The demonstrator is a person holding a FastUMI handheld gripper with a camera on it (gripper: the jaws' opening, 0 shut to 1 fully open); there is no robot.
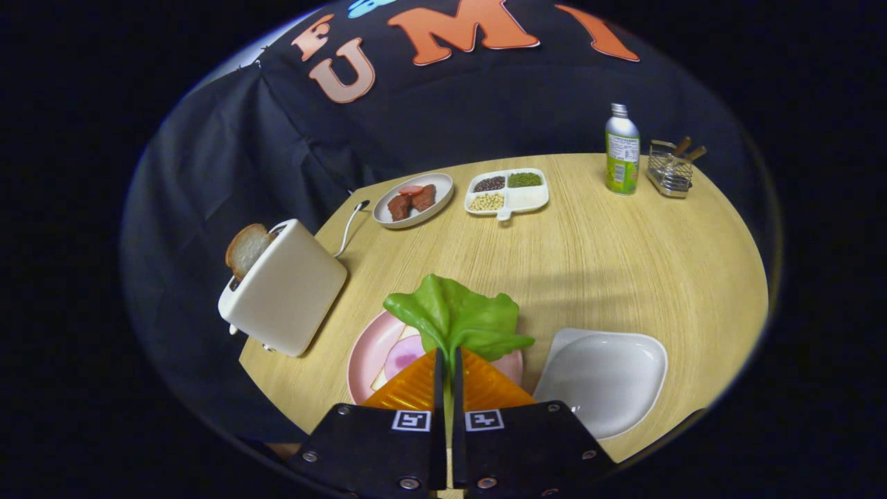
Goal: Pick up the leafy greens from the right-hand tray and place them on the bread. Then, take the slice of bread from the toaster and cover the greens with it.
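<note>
Tongs, clamped on stem of crinkled green plastic lettuce leaf, held above round pink plate carrying bread slice, pale wooden table.

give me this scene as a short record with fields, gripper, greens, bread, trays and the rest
gripper: gripper shut on the leafy greens, stem pinched between both fingers
greens: held above the pink plate, not yet laid down
pink plate: holds bread with a round pink slice, partly hidden by the fingers
toaster: toaster left of the plate, bread slice standing in its slot
right-hand tray: white tray just right of the fingers
beyond: grey plate with brown pieces, divided dish, bottle, wire basket
</note>
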